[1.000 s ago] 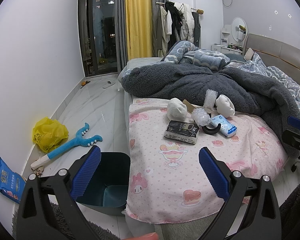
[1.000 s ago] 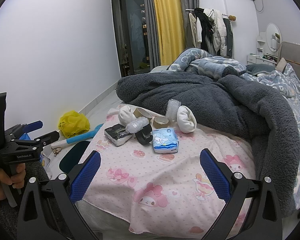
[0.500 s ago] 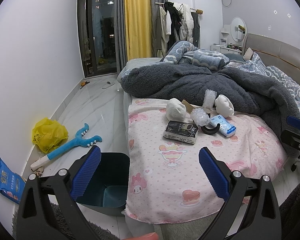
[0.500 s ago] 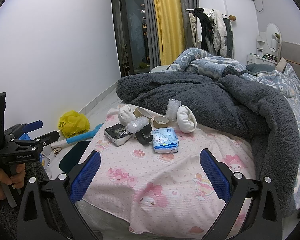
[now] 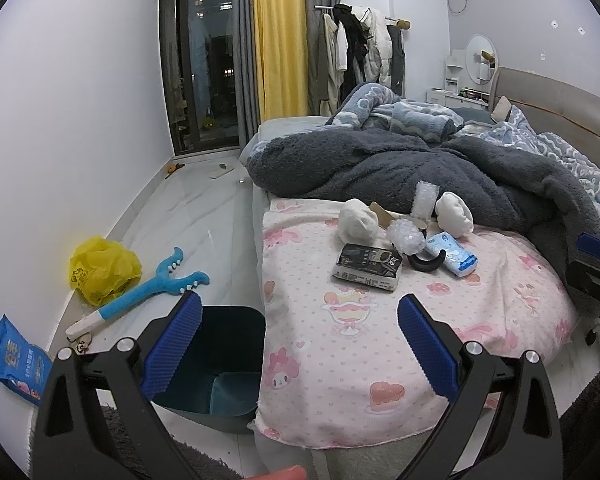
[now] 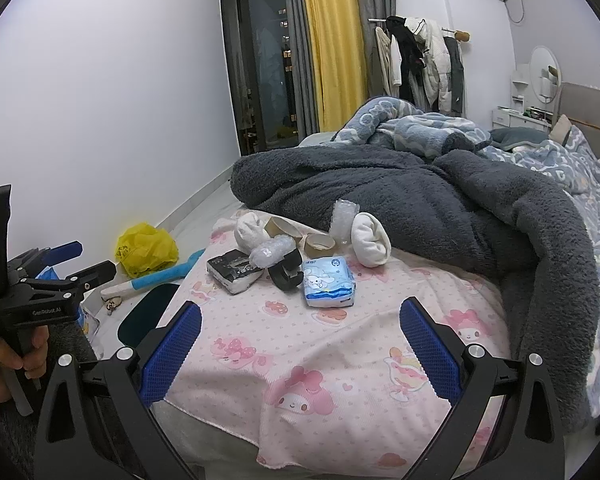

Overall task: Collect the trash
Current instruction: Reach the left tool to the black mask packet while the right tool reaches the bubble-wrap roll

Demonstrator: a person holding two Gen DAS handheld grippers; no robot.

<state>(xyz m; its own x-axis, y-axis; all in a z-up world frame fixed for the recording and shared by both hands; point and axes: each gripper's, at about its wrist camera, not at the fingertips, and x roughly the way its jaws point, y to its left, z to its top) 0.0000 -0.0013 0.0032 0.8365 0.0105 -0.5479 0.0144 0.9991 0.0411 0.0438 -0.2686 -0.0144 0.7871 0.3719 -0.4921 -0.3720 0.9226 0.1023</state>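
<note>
Both the left gripper (image 5: 299,322) and right gripper (image 6: 300,326) hover spread wide and empty at the bed's near edge, poised to choose. The dark bin (image 5: 216,360) sits low on the left floor, handy for drops. Farther on, the trash pile (image 6: 292,252) clusters mid-sheet below the grey blanket (image 6: 440,200); some items may not be rubbish.

Bin (image 6: 148,312) mostly hidden behind bed edge, rt view.

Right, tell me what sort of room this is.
A bedroom, lived in: an unmade bed with a grey fleece blanket, clothes on a rail, and a vanity mirror by the headboard.
</note>
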